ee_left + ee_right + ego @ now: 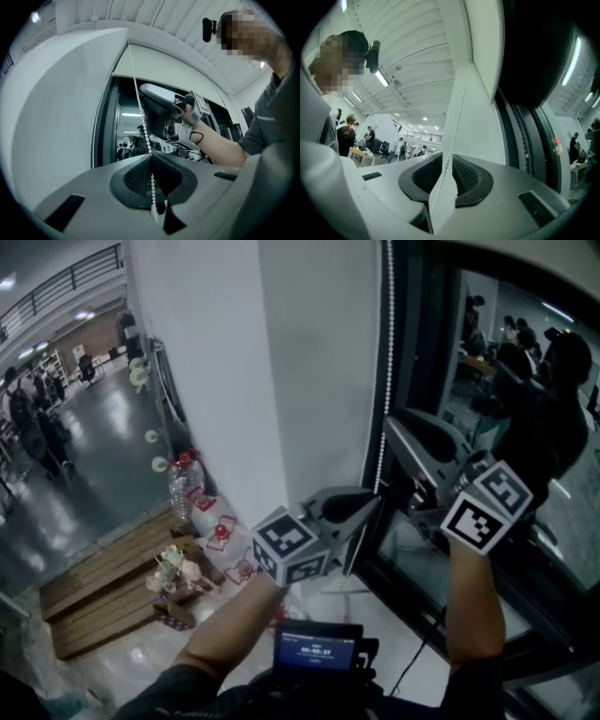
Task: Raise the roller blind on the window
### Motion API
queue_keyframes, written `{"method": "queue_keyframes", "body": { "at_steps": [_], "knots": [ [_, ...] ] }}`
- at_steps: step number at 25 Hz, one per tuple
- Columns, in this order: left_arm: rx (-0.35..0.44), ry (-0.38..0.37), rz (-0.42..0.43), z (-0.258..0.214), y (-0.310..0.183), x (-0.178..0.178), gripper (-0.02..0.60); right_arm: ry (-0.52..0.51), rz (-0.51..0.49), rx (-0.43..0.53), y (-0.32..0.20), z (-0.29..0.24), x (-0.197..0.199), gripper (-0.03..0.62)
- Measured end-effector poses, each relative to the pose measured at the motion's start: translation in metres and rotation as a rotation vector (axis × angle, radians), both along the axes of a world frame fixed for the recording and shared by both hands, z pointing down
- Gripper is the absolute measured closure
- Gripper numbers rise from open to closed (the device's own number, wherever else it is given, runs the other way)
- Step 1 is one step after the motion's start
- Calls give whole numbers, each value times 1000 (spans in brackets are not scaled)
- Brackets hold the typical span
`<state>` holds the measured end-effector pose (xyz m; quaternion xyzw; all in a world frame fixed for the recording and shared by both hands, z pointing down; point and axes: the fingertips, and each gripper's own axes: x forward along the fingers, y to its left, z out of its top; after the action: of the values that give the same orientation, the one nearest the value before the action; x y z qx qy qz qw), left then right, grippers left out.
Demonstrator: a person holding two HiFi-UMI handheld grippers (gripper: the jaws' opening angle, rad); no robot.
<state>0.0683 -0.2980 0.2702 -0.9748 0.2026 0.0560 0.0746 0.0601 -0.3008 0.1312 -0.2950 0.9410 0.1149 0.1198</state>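
A white bead chain (387, 352) hangs beside the dark window frame (408, 352), next to the white wall. My left gripper (373, 500) is shut on this chain; in the left gripper view the chain (138, 101) comes down from the pale blind (164, 70) at the window's top and is pinched between the pads (151, 157). A second strand (96, 131) hangs further left. My right gripper (396, 429) is a little higher on the chain. Its jaws stand apart, and the chain (457, 117) runs down through the gap (444, 161) without being pressed.
The white wall (234, 352) is left of the window, whose glass (525, 381) reflects people. Below on the floor lie wooden boards (103, 587), a water bottle (183, 486) and small items. A device with a lit screen (317, 650) sits at the person's chest.
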Motion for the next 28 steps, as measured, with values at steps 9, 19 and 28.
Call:
{"method": "queue_keyframes", "body": {
  "at_steps": [9,19,28],
  "knots": [
    [-8,3,-15,12,-2,-10,581,-24,-39,-31,-12,7,-18,572],
    [-78,-30,-38,43,-9,-11,581,-6,-27,-89,-21,40,-24,585],
    [-174,-51,-31,95,-14,-11,581,-47,-33,-181,-25,93,-19,585]
  ]
}}
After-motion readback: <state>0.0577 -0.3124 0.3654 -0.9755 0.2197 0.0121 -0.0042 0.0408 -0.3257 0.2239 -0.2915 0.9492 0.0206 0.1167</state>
